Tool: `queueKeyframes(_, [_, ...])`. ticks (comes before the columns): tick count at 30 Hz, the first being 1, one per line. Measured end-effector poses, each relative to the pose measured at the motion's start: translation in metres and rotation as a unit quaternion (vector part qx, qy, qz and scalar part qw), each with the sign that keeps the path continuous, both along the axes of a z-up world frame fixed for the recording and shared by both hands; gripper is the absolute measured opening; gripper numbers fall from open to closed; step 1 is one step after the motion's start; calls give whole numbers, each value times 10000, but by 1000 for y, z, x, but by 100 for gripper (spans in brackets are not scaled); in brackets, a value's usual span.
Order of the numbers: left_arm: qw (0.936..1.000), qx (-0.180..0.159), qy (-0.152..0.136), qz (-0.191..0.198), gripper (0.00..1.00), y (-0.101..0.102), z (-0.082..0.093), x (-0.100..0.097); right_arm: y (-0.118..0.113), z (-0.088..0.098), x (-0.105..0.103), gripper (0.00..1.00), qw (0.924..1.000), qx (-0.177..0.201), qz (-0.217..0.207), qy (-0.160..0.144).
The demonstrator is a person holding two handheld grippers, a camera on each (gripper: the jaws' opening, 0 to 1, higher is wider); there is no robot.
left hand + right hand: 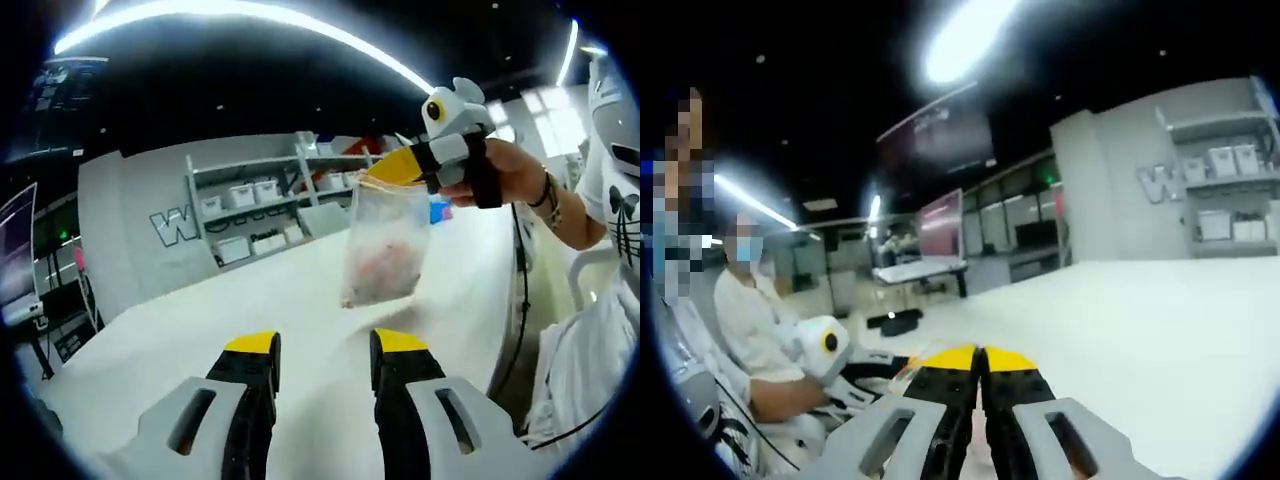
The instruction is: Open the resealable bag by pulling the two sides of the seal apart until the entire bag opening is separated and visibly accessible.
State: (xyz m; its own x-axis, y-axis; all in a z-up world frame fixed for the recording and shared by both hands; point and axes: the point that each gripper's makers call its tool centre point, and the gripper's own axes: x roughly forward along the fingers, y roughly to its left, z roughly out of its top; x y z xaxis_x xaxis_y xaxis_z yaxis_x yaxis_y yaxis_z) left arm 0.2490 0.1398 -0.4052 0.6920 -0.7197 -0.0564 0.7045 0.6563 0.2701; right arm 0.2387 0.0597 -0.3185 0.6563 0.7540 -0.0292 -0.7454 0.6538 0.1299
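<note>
Ahead of the left gripper we see a long white counter (300, 290) running toward a grey wall (130, 220) with large white lettering. Against that wall stands a shelving unit (265, 205) carrying white storage bins (253, 190). A curved strip light (250, 15) crosses the dark ceiling above. Beyond the right gripper, past the counter's far edge, we see a dark hanging screen (940, 130), a reddish display (942, 220), a distant white table (915, 270) and a bright ceiling lamp (965, 40).

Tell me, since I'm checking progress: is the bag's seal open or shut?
Shut, as far as it shows: the resealable bag hangs from the right gripper, its top edge one flat line, no gap visible.
</note>
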Motion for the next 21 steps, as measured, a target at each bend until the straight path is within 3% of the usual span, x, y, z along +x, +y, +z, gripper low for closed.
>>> queueKeyframes(9, [9999,-97,124,41,34,3,-5,3,-2,-4,17,0,9999,-93,-111,45])
queueKeyframes(21, [9999,-110,66,74,34,5,-4,3,-11,0,39,0,9994,-115,-323,25])
